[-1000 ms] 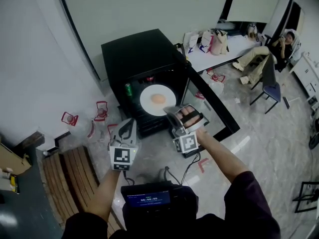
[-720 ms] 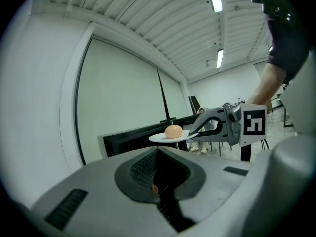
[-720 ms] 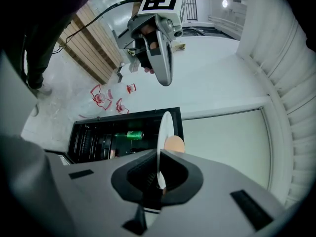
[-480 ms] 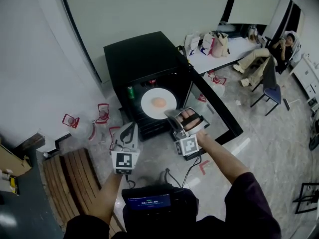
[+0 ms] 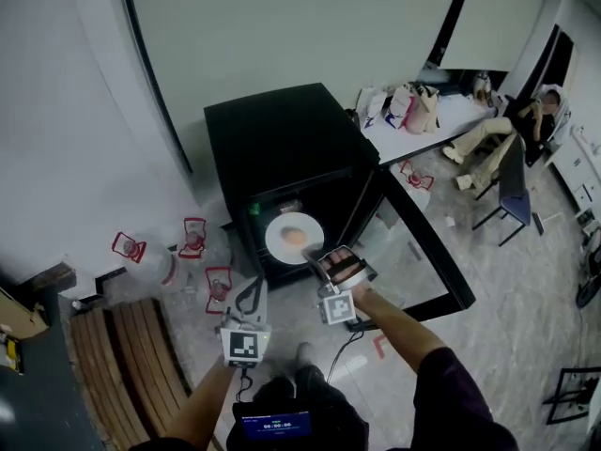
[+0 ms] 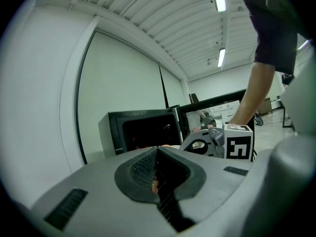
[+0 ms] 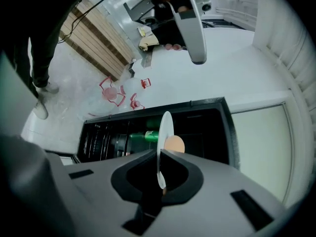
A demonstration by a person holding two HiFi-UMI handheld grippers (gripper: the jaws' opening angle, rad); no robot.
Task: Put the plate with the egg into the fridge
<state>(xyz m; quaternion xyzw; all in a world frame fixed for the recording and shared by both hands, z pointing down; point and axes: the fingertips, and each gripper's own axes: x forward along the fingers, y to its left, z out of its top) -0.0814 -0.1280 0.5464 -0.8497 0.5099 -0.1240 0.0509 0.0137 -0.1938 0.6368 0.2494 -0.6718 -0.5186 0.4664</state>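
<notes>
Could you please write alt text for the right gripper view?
The right tool grips the rim of a white plate, seen edge-on, carrying an egg. Beyond it stands the open black fridge with a green can inside.

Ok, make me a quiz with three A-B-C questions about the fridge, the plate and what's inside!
1. Where is the plate? A on the floor; B in the right gripper, before the open fridge; C on top of the fridge.
2. What colour is the can inside? A green; B blue; C yellow.
3. The fridge door is: A shut; B open; C missing.
Answers: B, the jaws pinch its rim; A, it shows green in the dark interior; B, it swings out to the right.
</notes>
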